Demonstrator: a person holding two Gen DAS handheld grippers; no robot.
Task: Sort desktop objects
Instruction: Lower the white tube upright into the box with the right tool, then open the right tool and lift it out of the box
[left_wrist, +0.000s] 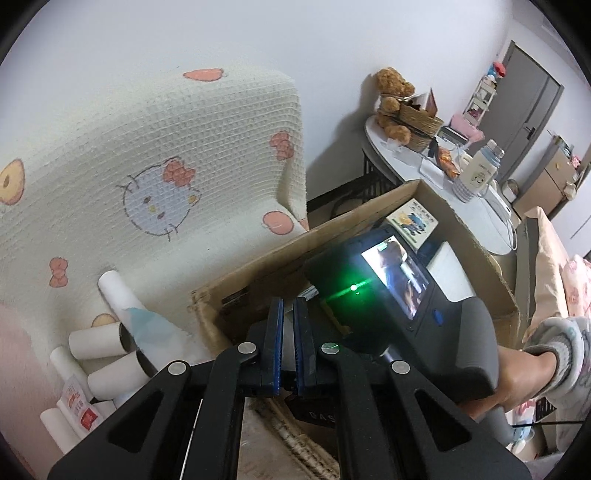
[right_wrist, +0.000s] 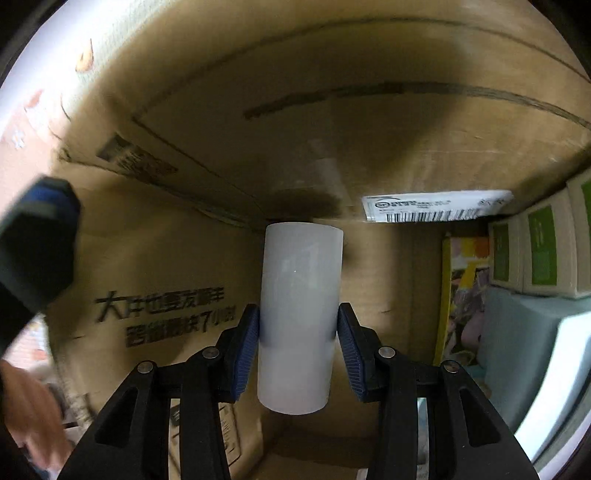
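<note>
White and smooth, the paper roll (right_wrist: 297, 317) we carry looks light and fairly stiff, probably a slippery wrapped cylinder that could dent if squeezed hard; we judge mid-length the best place to hold it. The right tool (right_wrist: 298, 345) is spread about the roll's width, its blue pads (right_wrist: 246, 347) pinching the sides near the lower half, with the roll inside the cardboard box (right_wrist: 166, 258), near its wall. Beside it stand green-labelled cartons (right_wrist: 541, 251). The left tool (left_wrist: 289, 345) is nearly pressed together and holds nothing, hovering above the box's edge, with more white rolls (left_wrist: 110, 332) lying by the cartoon-print blanket (left_wrist: 147, 147).
</note>
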